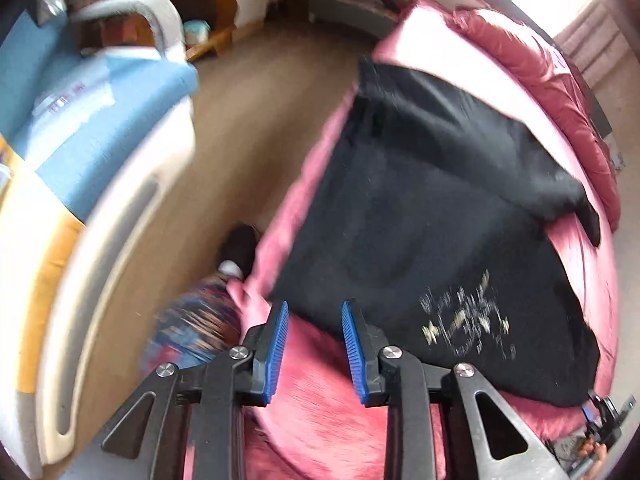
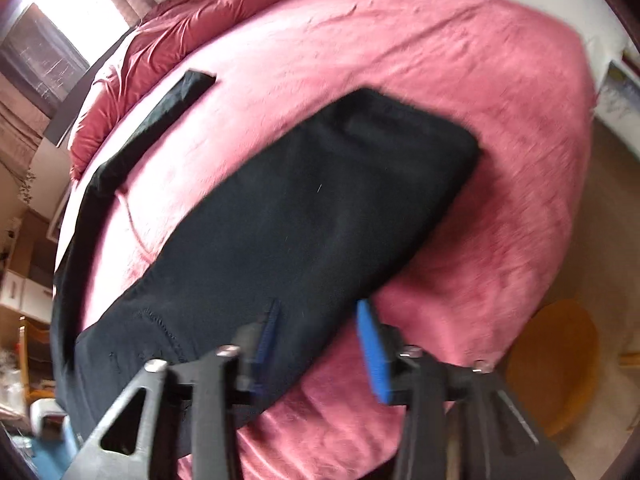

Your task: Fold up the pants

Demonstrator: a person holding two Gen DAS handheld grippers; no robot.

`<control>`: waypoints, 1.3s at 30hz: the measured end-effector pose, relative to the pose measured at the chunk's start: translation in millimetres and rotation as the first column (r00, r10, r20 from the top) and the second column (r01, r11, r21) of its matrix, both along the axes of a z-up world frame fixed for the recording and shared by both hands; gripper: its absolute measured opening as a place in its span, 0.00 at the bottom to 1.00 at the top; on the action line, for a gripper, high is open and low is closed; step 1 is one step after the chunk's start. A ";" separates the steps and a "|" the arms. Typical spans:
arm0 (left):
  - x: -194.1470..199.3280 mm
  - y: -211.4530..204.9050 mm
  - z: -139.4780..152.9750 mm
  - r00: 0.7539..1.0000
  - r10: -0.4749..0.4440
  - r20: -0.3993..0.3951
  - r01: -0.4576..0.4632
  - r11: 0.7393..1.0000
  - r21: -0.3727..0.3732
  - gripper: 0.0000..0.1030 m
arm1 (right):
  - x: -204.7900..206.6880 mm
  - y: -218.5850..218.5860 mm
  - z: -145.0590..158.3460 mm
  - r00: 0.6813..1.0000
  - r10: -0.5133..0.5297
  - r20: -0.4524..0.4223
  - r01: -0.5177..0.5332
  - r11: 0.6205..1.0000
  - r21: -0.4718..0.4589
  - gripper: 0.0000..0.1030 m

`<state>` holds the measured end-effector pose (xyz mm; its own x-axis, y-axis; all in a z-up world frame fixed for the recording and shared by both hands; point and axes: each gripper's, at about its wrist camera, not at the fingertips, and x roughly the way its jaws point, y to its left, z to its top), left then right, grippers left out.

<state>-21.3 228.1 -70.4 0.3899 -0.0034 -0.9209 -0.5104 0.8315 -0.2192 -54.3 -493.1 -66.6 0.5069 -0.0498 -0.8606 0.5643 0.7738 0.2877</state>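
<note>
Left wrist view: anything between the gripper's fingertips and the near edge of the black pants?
Only bare pink blanket. In the left wrist view the left gripper stands open just short of the black pants, with nothing between its pads.

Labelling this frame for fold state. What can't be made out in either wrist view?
- Pants, left view: near corner runs behind the left gripper linkage; layer count unclear, blurred.
- Print on pants, left view: smeared, unreadable.
- Pants, right view: near edge hidden under the right gripper; its left pad is lost in blur against the cloth, contact unclear.
- Black strip, right view: too blurred to tell whether it is part of the pants.
</note>
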 end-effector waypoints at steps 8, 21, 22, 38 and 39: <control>54.9 41.3 27.0 0.984 0.089 0.154 -0.077 0.994 -0.080 0.29 | 25.2 48.9 40.9 0.988 0.124 0.087 -0.117 0.990 -0.082 0.47; 197.3 69.0 -16.5 0.982 0.151 0.110 -0.121 0.964 -0.238 0.33 | 108.2 218.1 2.3 0.837 0.545 0.055 -0.548 0.835 0.051 0.51; 205.8 71.2 -18.4 0.982 0.155 0.105 -0.126 0.963 -0.239 0.33 | 111.1 226.6 0.7 0.822 0.567 0.049 -0.569 0.821 0.052 0.52; 306.7 107.4 -73.4 0.962 0.272 0.031 -0.243 0.901 -0.359 0.56 | 142.3 323.0 -19.4 0.677 0.735 -0.038 -0.736 0.675 -0.052 0.54; 309.9 106.3 -74.2 0.963 0.267 0.034 -0.238 0.902 -0.360 0.56 | 145.2 324.1 -20.4 0.674 0.737 -0.041 -0.738 0.672 -0.054 0.55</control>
<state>288.6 334.4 -144.6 0.4930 -0.2110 -0.8440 -0.6616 0.5391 -0.5212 90.9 -169.0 -87.0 0.3888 0.2831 -0.8767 -0.1942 0.9554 0.2224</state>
